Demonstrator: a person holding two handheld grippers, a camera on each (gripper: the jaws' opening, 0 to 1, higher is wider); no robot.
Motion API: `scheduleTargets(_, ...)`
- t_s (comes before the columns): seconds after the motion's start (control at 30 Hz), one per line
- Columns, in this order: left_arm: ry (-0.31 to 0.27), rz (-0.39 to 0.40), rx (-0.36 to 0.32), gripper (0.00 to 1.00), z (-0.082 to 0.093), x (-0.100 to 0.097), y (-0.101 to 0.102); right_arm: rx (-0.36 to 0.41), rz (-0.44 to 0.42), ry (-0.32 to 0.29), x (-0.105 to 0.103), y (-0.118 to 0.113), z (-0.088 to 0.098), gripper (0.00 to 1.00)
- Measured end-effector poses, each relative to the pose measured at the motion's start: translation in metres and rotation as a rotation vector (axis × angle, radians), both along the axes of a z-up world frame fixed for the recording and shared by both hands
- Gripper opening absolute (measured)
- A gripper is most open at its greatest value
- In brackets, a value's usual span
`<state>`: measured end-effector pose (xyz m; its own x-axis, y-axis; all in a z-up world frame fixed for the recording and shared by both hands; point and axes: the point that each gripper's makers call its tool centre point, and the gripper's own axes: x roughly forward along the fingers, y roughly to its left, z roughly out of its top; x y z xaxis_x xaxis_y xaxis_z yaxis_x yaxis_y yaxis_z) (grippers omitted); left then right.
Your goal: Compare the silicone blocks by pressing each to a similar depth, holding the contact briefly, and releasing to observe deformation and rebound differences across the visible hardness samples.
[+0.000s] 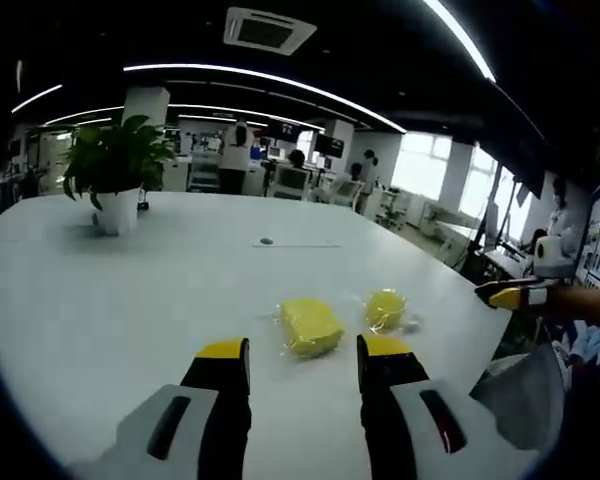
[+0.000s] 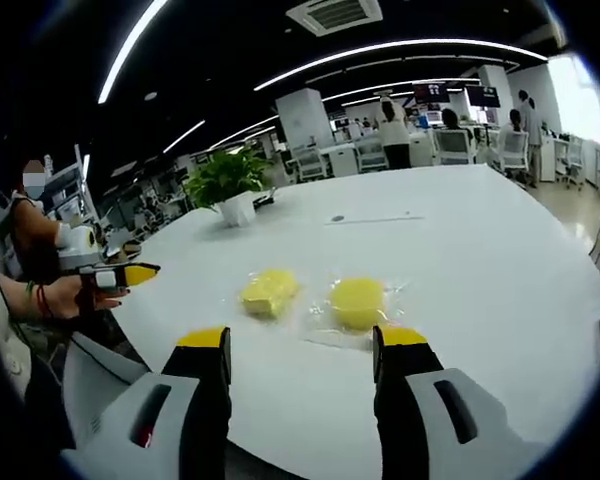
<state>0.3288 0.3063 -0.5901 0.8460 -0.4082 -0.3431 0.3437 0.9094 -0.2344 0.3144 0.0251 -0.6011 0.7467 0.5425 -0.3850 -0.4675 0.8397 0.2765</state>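
Two yellow silicone blocks in clear wrappers lie side by side on the white table [image 1: 130,300]. The square block [image 1: 310,326] sits just beyond my left gripper [image 1: 302,350], whose jaws stand open with nothing between them. The round block [image 1: 385,308] lies to its right. From the right gripper view, the round block [image 2: 358,301] and the square block [image 2: 270,291] lie ahead of my open right gripper [image 2: 302,337], untouched. The right gripper [image 1: 515,294] shows at the table's right edge, hand-held. The left gripper [image 2: 120,276] shows at the left edge.
A potted plant [image 1: 115,175] in a white pot stands at the table's far side, also seen as the plant [image 2: 230,185]. A small dark disc [image 1: 267,241] lies mid-table. People and desks fill the office behind. The table's curved edge [image 2: 280,440] runs close to the grippers.
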Motion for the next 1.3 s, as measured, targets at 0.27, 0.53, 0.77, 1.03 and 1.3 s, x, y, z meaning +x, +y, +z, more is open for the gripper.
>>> scheduleTargets(0.27,0.001,-0.031,0.018,0.42,0.001,0.004,-0.009,0.022,-0.020,-0.003,0.002,-0.004,0.001,0.53)
scheduleTargets(0.53,0.008,-0.049,0.037,0.44,0.000,0.008,-0.011,0.032,-0.034,0.001,0.006,-0.007,-0.002,0.53)
scheduleTargets(0.77,0.029,-0.056,0.041,0.50,-0.002,0.011,-0.013,0.041,-0.036,0.006,0.008,-0.009,-0.004,0.54)
scheduleTargets(1.03,0.059,-0.082,0.020,0.56,-0.004,0.018,-0.023,0.051,-0.036,0.015,0.008,-0.009,-0.008,0.54)
scheduleTargets(1.3,0.074,-0.122,0.008,0.59,-0.003,0.033,-0.038,0.056,-0.034,0.024,0.006,-0.009,-0.011,0.53)
